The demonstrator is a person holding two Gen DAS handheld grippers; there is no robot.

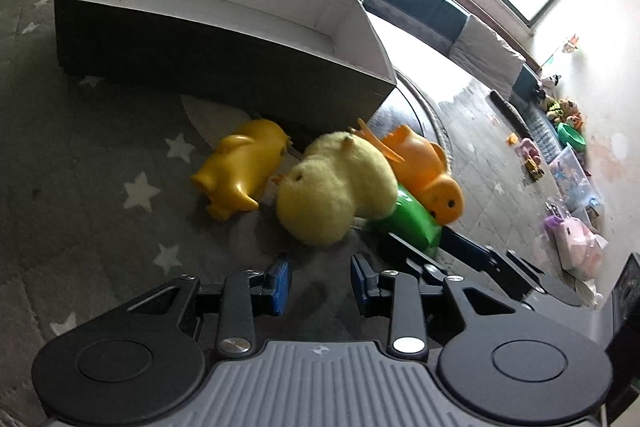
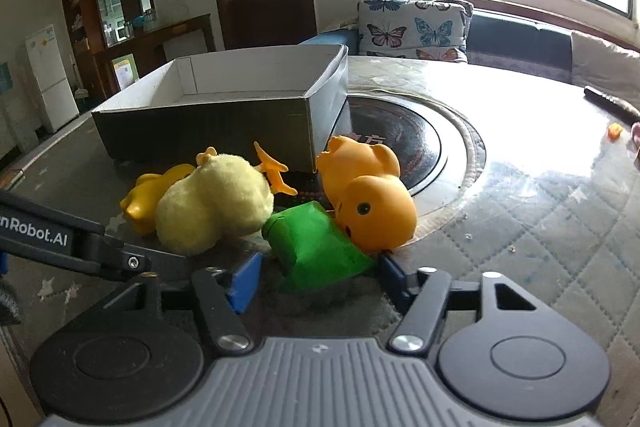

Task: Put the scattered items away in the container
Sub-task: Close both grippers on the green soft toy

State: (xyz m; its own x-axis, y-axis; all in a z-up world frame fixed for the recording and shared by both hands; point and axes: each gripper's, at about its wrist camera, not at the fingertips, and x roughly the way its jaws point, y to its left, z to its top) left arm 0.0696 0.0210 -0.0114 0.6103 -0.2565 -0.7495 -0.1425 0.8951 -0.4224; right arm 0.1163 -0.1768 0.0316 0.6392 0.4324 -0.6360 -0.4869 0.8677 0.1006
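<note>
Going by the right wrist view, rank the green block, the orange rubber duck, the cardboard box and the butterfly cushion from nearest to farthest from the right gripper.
1. Green block: between the open fingers of the right gripper.
2. Orange rubber duck: just behind the block, to the right.
3. Cardboard box: farther back, centre-left.
4. Butterfly cushion: beyond the table, right of centre.

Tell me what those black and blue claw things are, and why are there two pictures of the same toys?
Those are two grabbing tools a person holds, one per hand, each with a camera looking along its jaws. That gives two pictures. The left gripper is open and holds nothing. The right gripper is open around a green block. On the table lie a fluffy yellow chick, an orange rubber duck and a yellow rubber pig. Behind them stands the cardboard box, where they belong.
</note>
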